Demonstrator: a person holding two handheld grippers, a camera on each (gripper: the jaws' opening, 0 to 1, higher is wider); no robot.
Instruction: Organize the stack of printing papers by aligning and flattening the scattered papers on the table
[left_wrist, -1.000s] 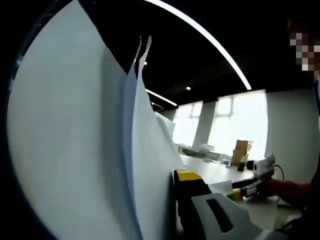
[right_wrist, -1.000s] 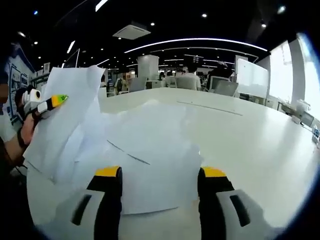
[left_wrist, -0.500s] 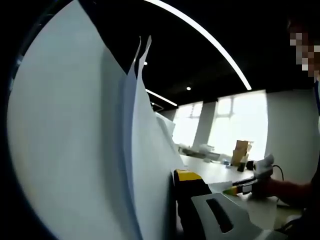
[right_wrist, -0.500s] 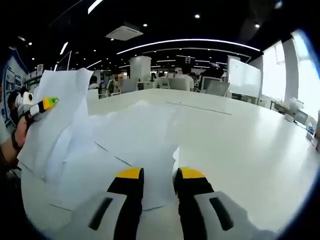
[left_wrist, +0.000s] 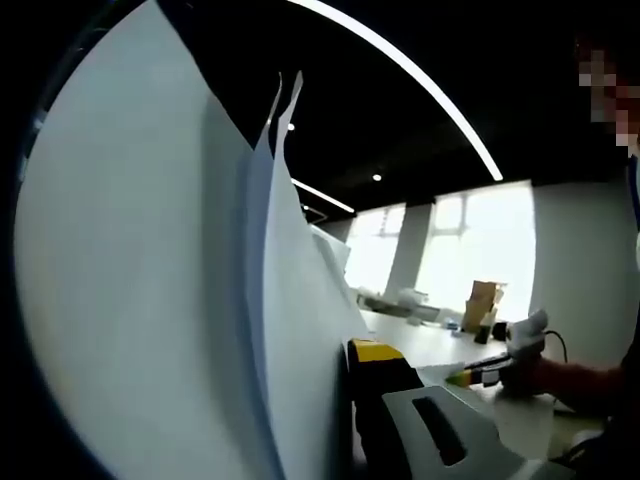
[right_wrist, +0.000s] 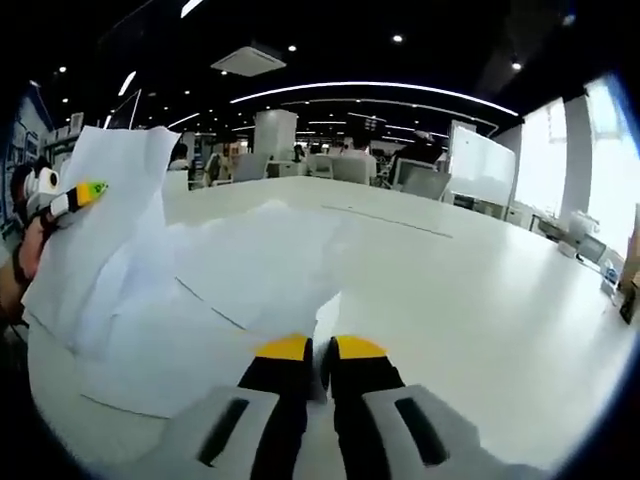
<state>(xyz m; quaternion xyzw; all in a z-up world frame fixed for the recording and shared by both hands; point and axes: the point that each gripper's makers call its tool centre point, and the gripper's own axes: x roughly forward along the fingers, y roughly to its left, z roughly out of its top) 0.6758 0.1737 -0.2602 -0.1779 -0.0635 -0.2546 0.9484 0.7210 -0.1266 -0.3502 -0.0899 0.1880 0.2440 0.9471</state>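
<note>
Papers (right_wrist: 230, 290) pinched by right gripper (right_wrist: 320, 347) — left gripper (right_wrist: 85, 192) lifts sheets.

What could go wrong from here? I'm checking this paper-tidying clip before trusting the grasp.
1. The right gripper pinches just the near edge of the papers, so a pull may crease or tear that edge, or drag the top sheets and leave the rest.
2. The left gripper holds the other side of the sheets raised off the table; the sheets fan apart there, so loose ones may slip out.
</note>
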